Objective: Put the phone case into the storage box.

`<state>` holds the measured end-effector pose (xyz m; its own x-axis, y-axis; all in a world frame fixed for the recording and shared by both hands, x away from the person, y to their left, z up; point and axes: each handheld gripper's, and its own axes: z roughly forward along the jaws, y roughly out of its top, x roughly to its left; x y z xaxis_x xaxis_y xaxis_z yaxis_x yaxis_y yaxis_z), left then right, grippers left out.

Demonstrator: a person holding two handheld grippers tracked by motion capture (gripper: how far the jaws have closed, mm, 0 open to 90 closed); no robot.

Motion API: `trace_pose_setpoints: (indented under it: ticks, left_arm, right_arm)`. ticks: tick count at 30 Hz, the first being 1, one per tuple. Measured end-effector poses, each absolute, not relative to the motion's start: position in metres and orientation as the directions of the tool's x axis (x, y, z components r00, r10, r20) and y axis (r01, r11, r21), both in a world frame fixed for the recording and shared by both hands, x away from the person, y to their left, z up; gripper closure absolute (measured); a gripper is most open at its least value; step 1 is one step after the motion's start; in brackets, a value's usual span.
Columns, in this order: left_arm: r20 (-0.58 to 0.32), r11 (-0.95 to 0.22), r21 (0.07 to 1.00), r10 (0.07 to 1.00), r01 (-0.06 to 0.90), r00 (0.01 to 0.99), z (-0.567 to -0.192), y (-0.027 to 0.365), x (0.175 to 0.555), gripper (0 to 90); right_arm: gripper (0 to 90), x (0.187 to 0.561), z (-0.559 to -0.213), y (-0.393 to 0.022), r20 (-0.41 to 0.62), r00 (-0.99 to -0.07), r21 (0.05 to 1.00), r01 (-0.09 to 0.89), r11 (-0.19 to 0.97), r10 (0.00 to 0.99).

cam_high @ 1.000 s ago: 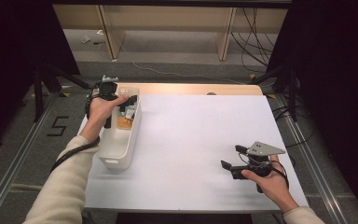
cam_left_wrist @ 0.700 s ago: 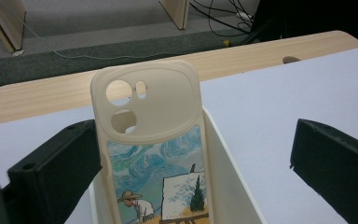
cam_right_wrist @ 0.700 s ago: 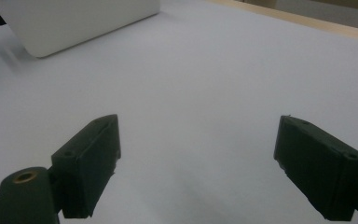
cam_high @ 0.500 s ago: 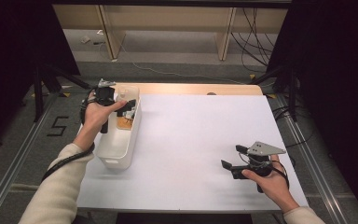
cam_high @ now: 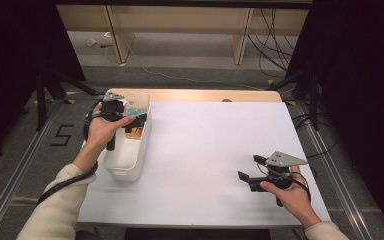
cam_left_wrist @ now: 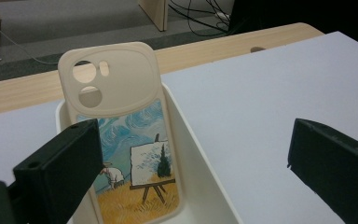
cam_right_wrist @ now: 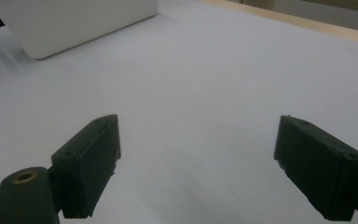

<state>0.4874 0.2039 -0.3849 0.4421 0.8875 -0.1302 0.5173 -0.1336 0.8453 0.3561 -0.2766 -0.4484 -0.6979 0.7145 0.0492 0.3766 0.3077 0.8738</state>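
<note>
Reaching into the white bin (cam_high: 130, 160) at the left of the tabletop (cam_high: 215, 145), the left tool (cam_high: 134, 121) is held with its jaws wide apart around a phone case (cam_left_wrist: 126, 140), which stands nearly upright inside the bin and leans against its wall. The case is cream-coloured, with a painted scene of an easel and a wheat field on its back. No contact between the jaws and the case can be confirmed; one jaw is seen just in front of the case's left edge, the other well off to the side. For a sound grip, the jaws are probably best brought across the case's two long edges, low enough to avoid the camera cut-out, and closed gently before lifting. The right tool (cam_high: 252, 170) is held near the tabletop's right front, jaws apart and empty.
</note>
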Motion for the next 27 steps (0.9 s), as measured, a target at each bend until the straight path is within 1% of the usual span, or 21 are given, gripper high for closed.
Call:
trace_pose_setpoints:
  ticks: [4,13,23,27]
  left_arm:
    - [-0.124,-0.143,0.849,0.882,0.508,0.455,-0.384,0.204,0.479,2.4]
    - [-0.149,-0.128,0.858,0.864,0.497,0.481,-0.384,0.203,0.463,2.8]
    - [-0.131,-0.146,0.879,0.842,0.454,0.524,-0.388,0.198,0.444,4.1]
    - [-0.138,-0.141,0.885,0.831,0.444,0.539,-0.388,0.197,0.438,4.1]
  right_arm:
    - [15.3,0.356,-0.448,-0.276,0.050,-0.699,0.875,0.376,0.306,0.714]
    - [15.3,0.356,-0.448,-0.277,0.051,-0.696,0.874,0.378,0.305,0.716]
    - [15.3,0.356,-0.448,-0.277,0.050,-0.696,0.874,0.377,0.305,0.716]
    - [15.3,0.356,-0.448,-0.277,0.049,-0.696,0.874,0.377,0.306,0.717]
